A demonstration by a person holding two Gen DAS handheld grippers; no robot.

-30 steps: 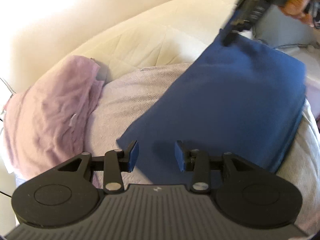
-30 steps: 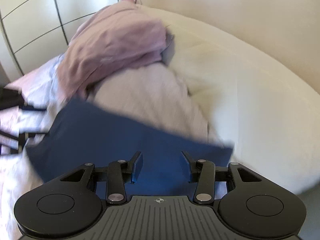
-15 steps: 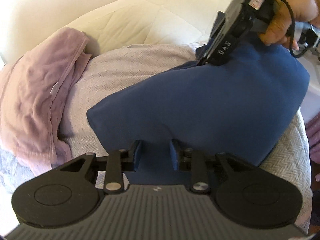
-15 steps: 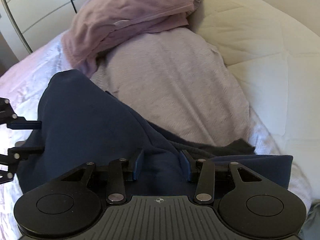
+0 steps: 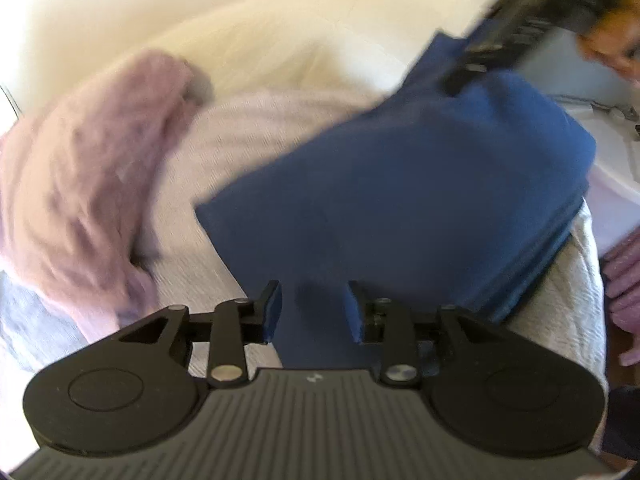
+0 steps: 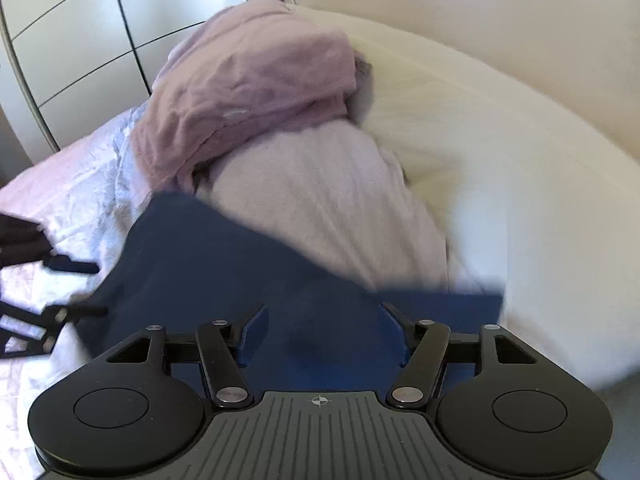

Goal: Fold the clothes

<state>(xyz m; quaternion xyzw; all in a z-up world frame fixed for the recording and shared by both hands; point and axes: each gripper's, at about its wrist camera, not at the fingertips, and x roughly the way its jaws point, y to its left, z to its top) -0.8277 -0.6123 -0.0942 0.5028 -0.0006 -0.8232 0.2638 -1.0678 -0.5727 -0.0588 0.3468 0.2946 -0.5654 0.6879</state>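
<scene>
A folded dark blue garment [image 5: 400, 200] [image 6: 220, 272] lies on a pale lilac herringbone cloth [image 5: 248, 132] [image 6: 328, 200] on the bed. My left gripper [image 5: 312, 308] is at its near edge. Its jaws are opening a little, with blue cloth in the gap and no clear pinch. In the right wrist view the left gripper [image 6: 96, 290] shows at the far left. My right gripper [image 6: 324, 332] hangs over the opposite corner. Its jaws are opening wide and the garment lies flat under them. It appears blurred in the left wrist view [image 5: 460, 76], held by a hand [image 5: 608, 48].
A crumpled pink garment [image 5: 80, 184] [image 6: 248, 92] is heaped beside the lilac cloth. A cream quilted cover [image 5: 320, 40] [image 6: 500, 160] spreads behind. A pale pink sheet [image 6: 60, 184] and white wardrobe doors [image 6: 80, 40] are on the left in the right wrist view.
Half a second ago the blue garment was humped up between the grippers; it now lies flatter. The right jaws have spread much wider and the right gripper has shifted. Both views are motion-blurred.
</scene>
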